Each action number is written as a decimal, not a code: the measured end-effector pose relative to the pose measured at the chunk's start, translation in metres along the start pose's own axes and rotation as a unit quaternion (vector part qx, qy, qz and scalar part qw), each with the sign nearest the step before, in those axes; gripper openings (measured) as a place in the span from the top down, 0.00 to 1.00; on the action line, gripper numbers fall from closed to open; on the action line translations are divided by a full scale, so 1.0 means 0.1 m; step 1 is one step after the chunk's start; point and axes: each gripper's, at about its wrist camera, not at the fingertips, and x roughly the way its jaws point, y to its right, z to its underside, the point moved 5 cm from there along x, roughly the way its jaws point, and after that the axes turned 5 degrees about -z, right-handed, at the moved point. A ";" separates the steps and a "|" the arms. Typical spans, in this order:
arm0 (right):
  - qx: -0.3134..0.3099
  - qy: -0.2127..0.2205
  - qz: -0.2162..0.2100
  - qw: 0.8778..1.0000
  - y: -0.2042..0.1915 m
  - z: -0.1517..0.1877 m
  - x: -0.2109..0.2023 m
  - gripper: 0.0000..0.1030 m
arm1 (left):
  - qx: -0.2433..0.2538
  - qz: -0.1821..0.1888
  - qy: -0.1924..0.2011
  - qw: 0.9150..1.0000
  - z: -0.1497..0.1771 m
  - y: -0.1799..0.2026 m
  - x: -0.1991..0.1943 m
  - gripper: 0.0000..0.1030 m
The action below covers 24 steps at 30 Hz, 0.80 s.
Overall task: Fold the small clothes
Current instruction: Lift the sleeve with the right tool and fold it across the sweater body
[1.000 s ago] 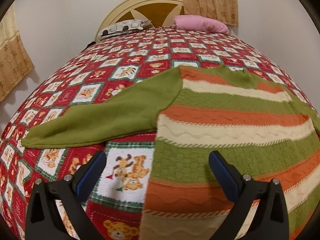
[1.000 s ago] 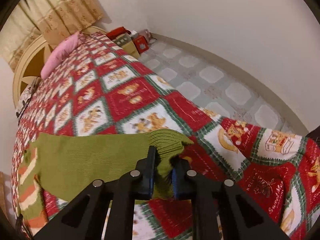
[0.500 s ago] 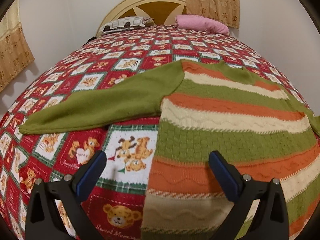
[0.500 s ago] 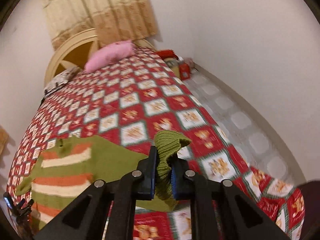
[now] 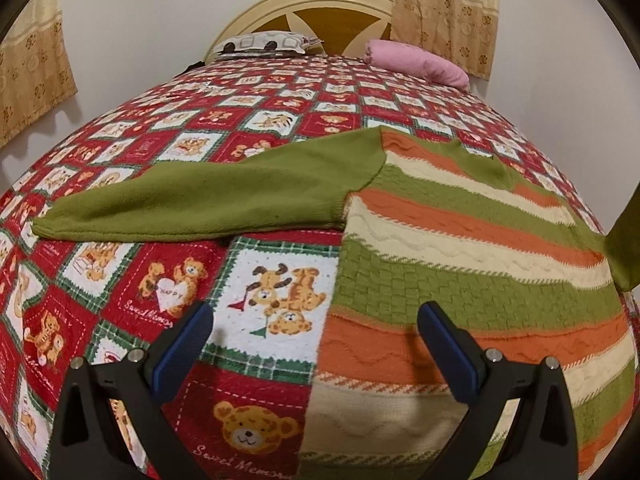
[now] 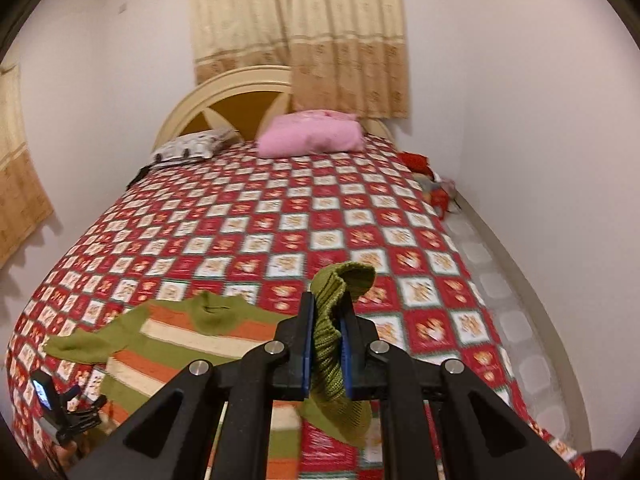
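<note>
A small striped sweater (image 5: 460,264), green, orange and cream, lies flat on the patterned bedspread (image 5: 168,292). Its left green sleeve (image 5: 208,200) stretches out to the left. My left gripper (image 5: 316,340) is open and empty, hovering above the sweater's lower left edge. My right gripper (image 6: 326,332) is shut on the ribbed cuff of the right green sleeve (image 6: 332,316) and holds it lifted above the bed. The lifted sleeve shows at the right edge of the left wrist view (image 5: 624,248). The sweater body (image 6: 176,344) and the left gripper (image 6: 60,404) show at lower left in the right wrist view.
A pink pillow (image 6: 312,138) and a patterned pillow (image 6: 192,146) lie by the cream headboard (image 6: 224,92). Beige curtains (image 6: 304,36) hang behind. White walls enclose the bed; a tiled floor strip (image 6: 516,320) with red items (image 6: 420,164) runs along the right.
My right gripper has lifted the right sleeve's cuff well up off the bed and turned toward the headboard. My left gripper has drawn back a little toward the sweater's hem, still open.
</note>
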 end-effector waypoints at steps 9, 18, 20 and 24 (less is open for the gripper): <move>-0.063 0.005 -0.058 0.996 -0.97 -0.27 0.16 1.00 | -0.027 0.014 -0.012 0.999 0.03 -0.07 0.05 0.00; -0.083 -0.022 -0.147 0.985 -1.84 -0.12 0.57 0.98 | -0.046 0.024 -0.028 0.998 0.06 -0.12 0.10 0.00; -0.089 -0.056 -0.128 0.986 -1.85 0.07 0.77 0.35 | -0.052 0.027 -0.033 0.998 0.07 -0.14 0.11 0.00; -0.113 -0.118 -0.098 0.982 -1.78 0.69 1.14 0.19 | -0.061 0.029 -0.035 0.997 0.08 -0.16 0.12 0.00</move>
